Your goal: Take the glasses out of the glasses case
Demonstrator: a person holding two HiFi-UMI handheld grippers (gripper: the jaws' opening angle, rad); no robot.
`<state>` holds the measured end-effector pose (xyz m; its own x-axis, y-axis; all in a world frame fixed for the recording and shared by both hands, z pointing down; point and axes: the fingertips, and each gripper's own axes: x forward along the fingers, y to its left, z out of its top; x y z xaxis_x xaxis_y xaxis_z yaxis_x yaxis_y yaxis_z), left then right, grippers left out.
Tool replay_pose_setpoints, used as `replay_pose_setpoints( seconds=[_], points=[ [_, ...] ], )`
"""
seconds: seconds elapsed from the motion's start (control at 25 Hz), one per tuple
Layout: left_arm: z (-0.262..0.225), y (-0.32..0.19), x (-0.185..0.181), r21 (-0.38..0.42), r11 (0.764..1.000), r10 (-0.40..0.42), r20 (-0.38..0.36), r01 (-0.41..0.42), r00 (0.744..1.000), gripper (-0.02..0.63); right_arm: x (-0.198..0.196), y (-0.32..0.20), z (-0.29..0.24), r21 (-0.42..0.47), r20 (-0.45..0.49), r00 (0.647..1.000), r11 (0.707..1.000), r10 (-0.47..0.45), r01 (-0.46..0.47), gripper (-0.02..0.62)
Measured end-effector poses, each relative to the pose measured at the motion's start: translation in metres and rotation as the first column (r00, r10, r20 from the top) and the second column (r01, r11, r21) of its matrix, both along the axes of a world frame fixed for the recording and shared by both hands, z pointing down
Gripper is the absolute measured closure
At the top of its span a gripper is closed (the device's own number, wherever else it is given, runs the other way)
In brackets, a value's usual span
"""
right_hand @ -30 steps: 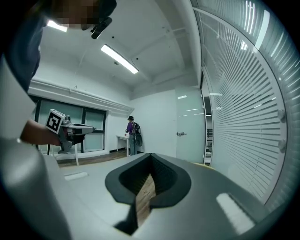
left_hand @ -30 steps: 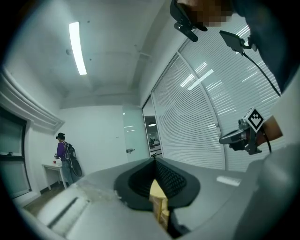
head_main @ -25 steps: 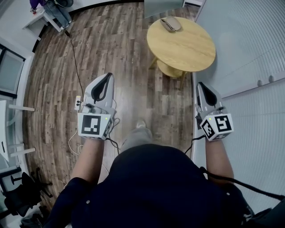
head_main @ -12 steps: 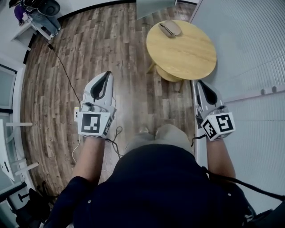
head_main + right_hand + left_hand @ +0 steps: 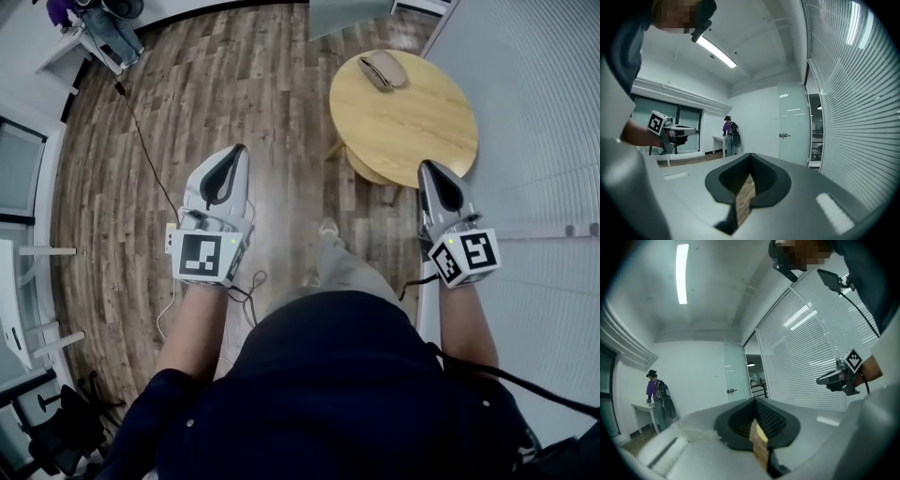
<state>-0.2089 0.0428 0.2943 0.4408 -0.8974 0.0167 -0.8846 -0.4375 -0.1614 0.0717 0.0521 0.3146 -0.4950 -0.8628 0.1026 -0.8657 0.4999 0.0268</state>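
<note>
A grey-brown glasses case [image 5: 382, 70] lies closed at the far edge of a round wooden table [image 5: 412, 127]; no glasses show. My left gripper [image 5: 238, 150] is held over the wooden floor, left of the table, jaws shut and empty. The right gripper [image 5: 430, 166] reaches the table's near edge, also shut with nothing in it. In the left gripper view the jaws [image 5: 753, 400] meet at the tip, and the right gripper [image 5: 839, 377] shows at the right. In the right gripper view the jaws [image 5: 750, 154] are closed, with the left gripper [image 5: 675, 132] at the left.
A slatted blind wall [image 5: 544, 112] runs along the right. A black cable [image 5: 141, 141] trails over the floor [image 5: 272, 84] at the left. A person with a backpack [image 5: 727, 133] stands by a white desk [image 5: 89, 37] at the far end. A glass door [image 5: 792, 131] lies ahead.
Both grippers have moved forward toward the round table, which now lies nearer in the head view. The jaws stay shut.
</note>
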Motion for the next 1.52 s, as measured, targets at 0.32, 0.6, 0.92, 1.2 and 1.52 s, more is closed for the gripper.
replay_pose_setpoints(
  seconds=[0.32, 0.6, 0.92, 1.2, 1.52],
  points=[
    [-0.022, -0.093, 0.002, 0.005, 1.0, -0.024, 0.034, 0.023, 0.999, 0.6, 0.01, -0.101, -0.01, 0.009, 0.021, 1.0, 1.0, -0.002, 0.002, 0.586],
    [-0.025, -0.178, 0.028, -0.002, 0.999, -0.033, 0.059, 0.033, 0.998, 0.6, 0.029, -0.189, -0.007, -0.005, 0.038, 0.999, 0.999, -0.037, 0.038, 0.586],
    [-0.026, -0.236, 0.052, -0.006, 0.999, -0.051, 0.08, 0.052, 0.995, 0.6, 0.044, -0.263, -0.003, 0.019, 0.065, 0.995, 0.997, -0.08, 0.079, 0.586],
    [-0.015, -0.27, 0.061, -0.038, 0.999, 0.018, 0.103, -0.014, 0.995, 0.6, 0.043, -0.289, 0.012, -0.015, 0.081, 0.996, 0.999, -0.047, 0.049, 0.586],
    [-0.016, -0.341, 0.096, -0.01, 0.983, 0.185, 0.07, -0.185, 0.98, 0.6, 0.057, -0.318, 0.019, -0.042, 0.067, 0.995, 0.997, 0.069, -0.067, 0.586]
  ],
)
